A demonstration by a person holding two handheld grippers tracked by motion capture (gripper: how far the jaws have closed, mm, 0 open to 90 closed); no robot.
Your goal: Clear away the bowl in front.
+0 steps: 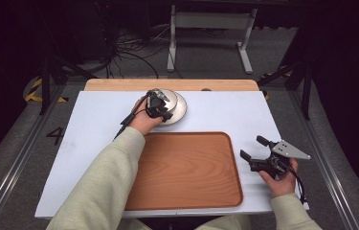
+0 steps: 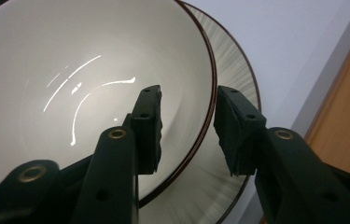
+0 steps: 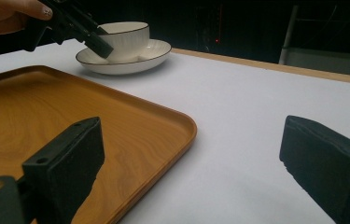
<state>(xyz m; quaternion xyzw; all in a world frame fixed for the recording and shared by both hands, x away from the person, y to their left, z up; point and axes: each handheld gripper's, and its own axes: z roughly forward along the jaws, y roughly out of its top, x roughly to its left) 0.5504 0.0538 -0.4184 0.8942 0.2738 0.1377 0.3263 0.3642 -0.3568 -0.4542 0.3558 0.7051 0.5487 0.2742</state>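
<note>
A white bowl with a dark rim stands on a ribbed saucer plate at the back of the white table. My left gripper reaches over it and straddles the bowl's near rim. In the left gripper view one jaw is inside the bowl and the other outside, over the plate. A gap still shows between the inner pad and the rim, so the left gripper is open. My right gripper hovers open and empty to the right of the wooden tray.
The empty wooden tray lies at the front middle of the white table top. Bare table stretches ahead of the right gripper. A wooden strip runs along the table's far edge, with stands and cables on the floor behind.
</note>
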